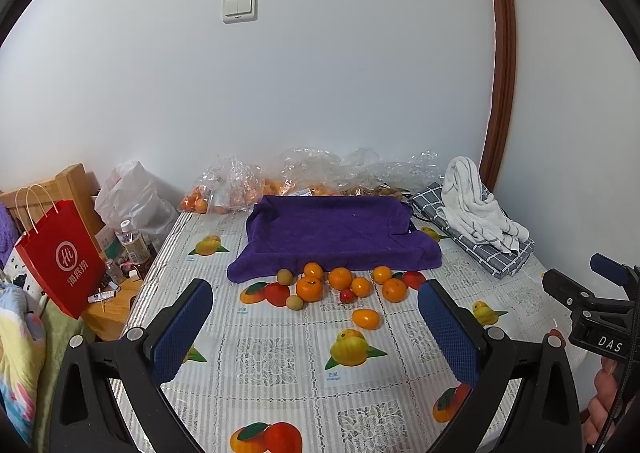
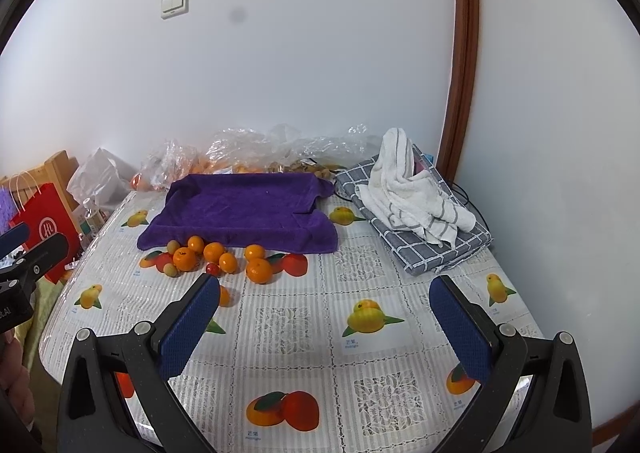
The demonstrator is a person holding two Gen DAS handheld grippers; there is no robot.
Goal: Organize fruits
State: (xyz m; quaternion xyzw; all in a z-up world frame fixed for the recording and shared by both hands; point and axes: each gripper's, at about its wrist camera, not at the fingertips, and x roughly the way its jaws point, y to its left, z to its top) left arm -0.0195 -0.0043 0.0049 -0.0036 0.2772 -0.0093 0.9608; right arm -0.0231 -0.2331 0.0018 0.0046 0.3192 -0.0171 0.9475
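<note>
Several loose oranges (image 1: pixel 309 288) (image 2: pixel 185 259), two pale longans (image 1: pixel 284 276), a small red fruit (image 1: pixel 346 296) (image 2: pixel 212 269) and an oval kumquat (image 1: pixel 365 318) lie on the fruit-print tablecloth just in front of a purple towel-lined tray (image 1: pixel 328 229) (image 2: pixel 244 209). My left gripper (image 1: pixel 316 329) is open and empty, held above the table short of the fruit. My right gripper (image 2: pixel 325 323) is open and empty, to the right of the fruit; its left finger (image 2: pixel 192 329) partly hides the kumquat.
Clear plastic bags of fruit (image 1: pixel 236 189) (image 2: pixel 240 151) stand behind the tray by the wall. A white towel on a grey checked cloth (image 1: pixel 476 221) (image 2: pixel 416 205) lies at the back right. A red paper bag (image 1: pixel 58 257) and bottles stand off the table's left edge.
</note>
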